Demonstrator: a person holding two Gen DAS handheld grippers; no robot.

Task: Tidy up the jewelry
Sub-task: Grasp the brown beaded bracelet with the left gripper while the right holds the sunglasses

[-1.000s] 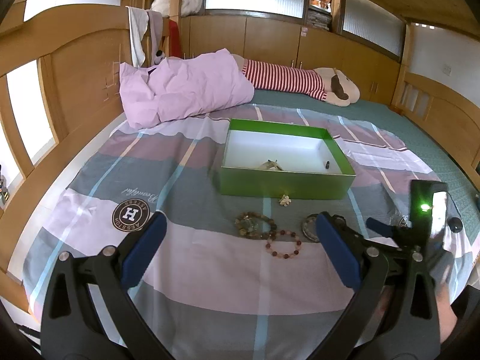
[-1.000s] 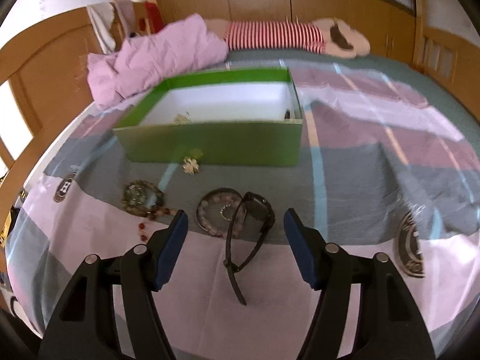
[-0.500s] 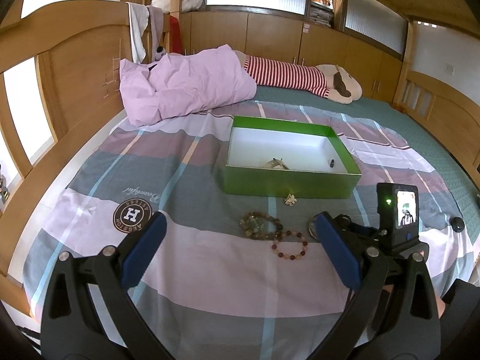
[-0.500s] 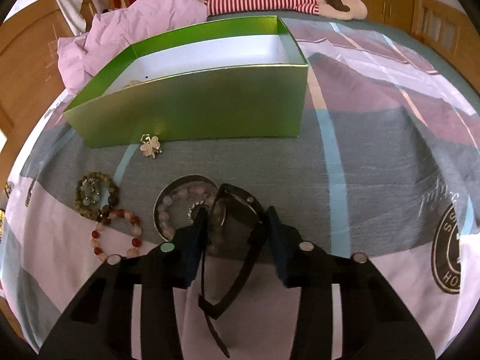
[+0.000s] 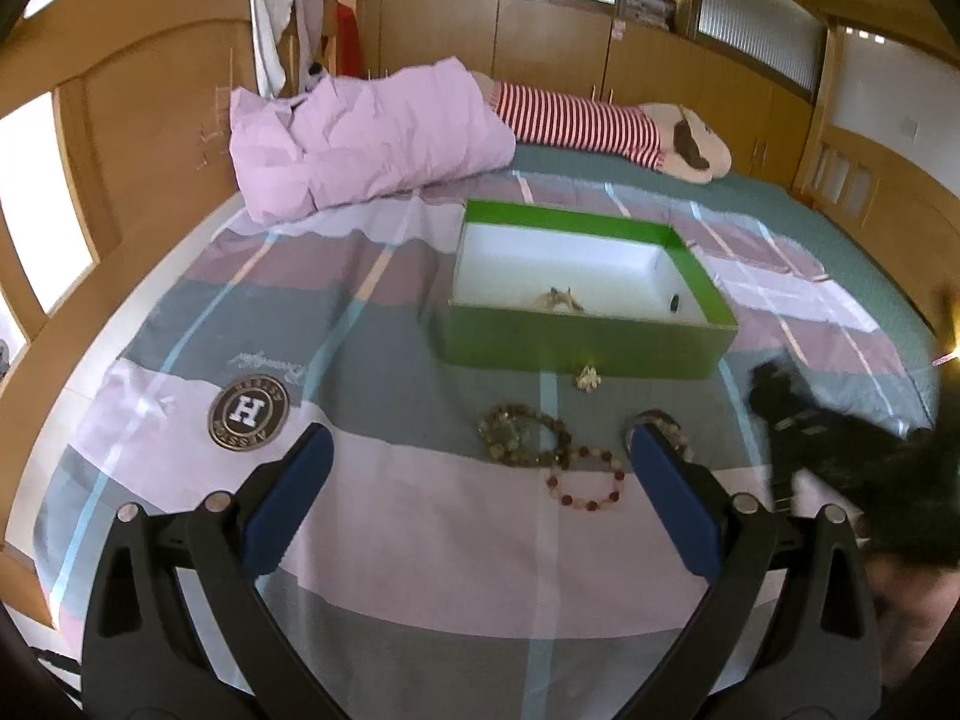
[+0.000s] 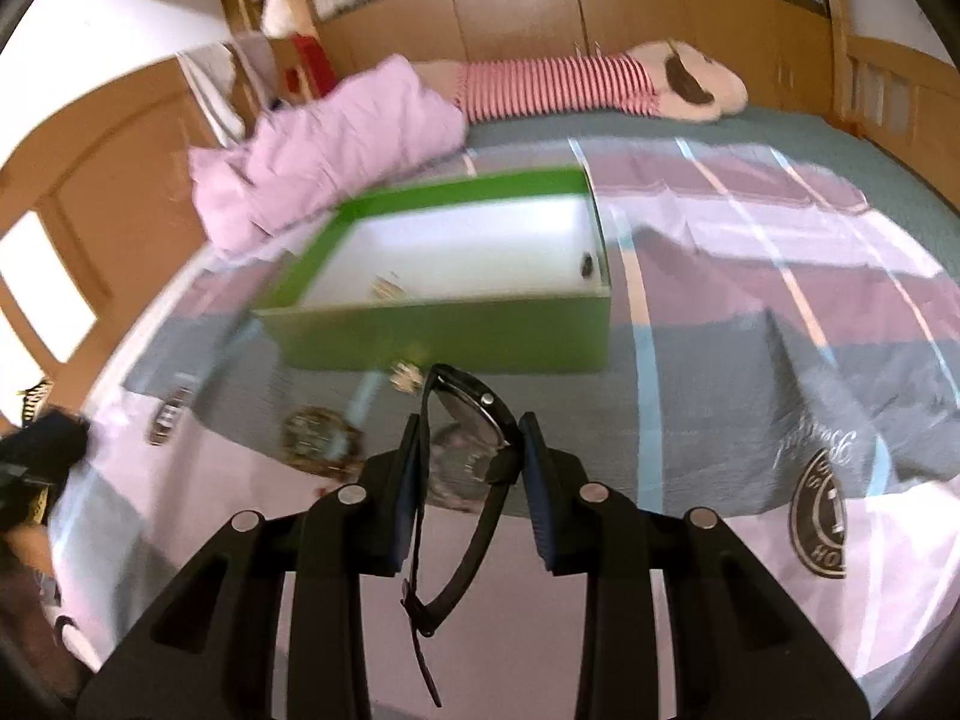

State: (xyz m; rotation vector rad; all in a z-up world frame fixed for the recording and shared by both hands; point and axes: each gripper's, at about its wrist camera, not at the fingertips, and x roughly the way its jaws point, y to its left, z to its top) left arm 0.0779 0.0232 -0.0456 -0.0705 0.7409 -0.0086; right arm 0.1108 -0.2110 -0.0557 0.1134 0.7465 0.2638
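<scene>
The right gripper (image 6: 471, 450), angled downward, clamps a black strap wristwatch (image 6: 474, 414), its strap dangling below. Only the left view shows the wide-open left gripper (image 5: 477, 483) above a red bead bracelet (image 5: 585, 483).

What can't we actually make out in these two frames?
- Left wrist view: right tool is a black motion smear at the right edge; its grip is unreadable there.
- Both views: small items in the green box are too small to identify.
- Right wrist view: bracelets blurred, partly behind the watch.

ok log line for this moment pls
right gripper: shut on black watch, off bed | left gripper: open, empty | green box: open
</scene>
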